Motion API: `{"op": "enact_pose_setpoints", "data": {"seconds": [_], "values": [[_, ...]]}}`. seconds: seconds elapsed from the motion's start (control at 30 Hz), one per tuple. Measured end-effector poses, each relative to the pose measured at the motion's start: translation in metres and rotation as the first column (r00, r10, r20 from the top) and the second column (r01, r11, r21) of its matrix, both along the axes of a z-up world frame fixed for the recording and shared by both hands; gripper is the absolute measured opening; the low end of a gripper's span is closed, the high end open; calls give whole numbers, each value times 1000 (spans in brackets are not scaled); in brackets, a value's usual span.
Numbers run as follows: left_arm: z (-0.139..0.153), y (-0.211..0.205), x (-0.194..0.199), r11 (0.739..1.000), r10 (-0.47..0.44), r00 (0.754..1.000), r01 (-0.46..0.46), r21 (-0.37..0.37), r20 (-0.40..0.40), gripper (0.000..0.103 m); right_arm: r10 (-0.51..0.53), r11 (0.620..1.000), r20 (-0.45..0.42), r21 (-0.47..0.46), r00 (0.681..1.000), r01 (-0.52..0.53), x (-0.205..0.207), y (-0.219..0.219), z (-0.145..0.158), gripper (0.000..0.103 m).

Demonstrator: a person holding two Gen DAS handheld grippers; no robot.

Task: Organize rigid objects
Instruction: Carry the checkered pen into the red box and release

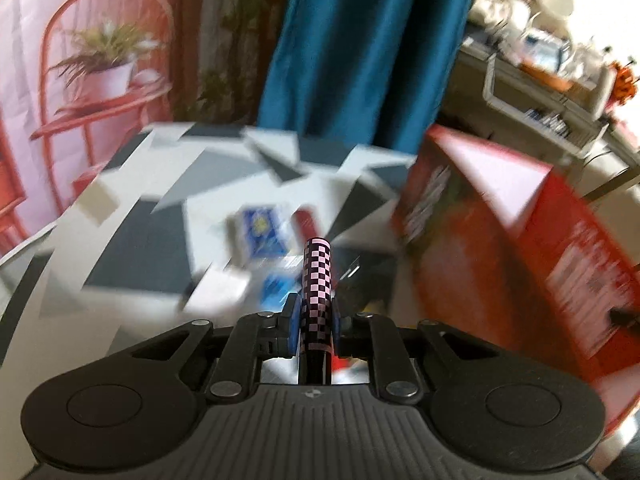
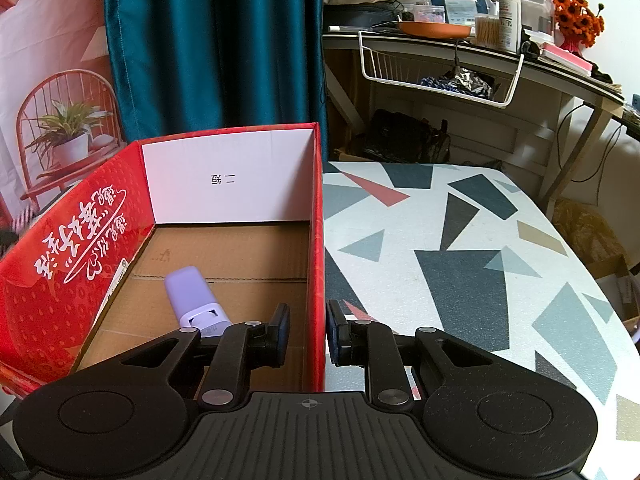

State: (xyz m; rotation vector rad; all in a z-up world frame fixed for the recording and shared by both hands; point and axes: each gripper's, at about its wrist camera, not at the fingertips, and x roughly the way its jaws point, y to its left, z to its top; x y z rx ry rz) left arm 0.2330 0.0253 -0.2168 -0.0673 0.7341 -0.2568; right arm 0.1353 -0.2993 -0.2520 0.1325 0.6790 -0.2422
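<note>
Left claw [image 1: 314,320] grips a checkered tube [image 1: 317,280], long axis running straight ahead along the fingers, tip forward and raised above the desk [image 1: 132,240]. Red box [image 1: 500,220] lies to the right of this claw, near; view is motion-blurred, and the small blue items [image 1: 260,236] on the desk cannot be identified. Right claw [image 2: 308,332] is open and empty, jaws straddling the box's right wall [image 2: 317,240], apparently steadying it. Lilac bottle [image 2: 194,300] already lies inside on the box floor. Judgement: left arm carries; next move is rightward over the rim.

Red box [image 2: 224,184] flap reads, perhaps, inverted "二短".
</note>
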Motion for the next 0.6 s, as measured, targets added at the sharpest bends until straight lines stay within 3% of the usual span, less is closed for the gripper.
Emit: {"op": "enact_pose_setpoints", "data": {"seconds": [0.33,0.47,0.6], "values": [[71,-71,6,978,-171,978,183,-96,118,17,1,1000,-1,-1,1000,-1,0,0,0,20],[75,-105,9,956,-255,960,268,-121,115,17,1,1000,-1,-1,1000,-1,0,0,0,20],[64,-130,18,943,-313,945,321,-88,101,17,3,1000,1,1,1000,-3,0,0,0,20]]}}
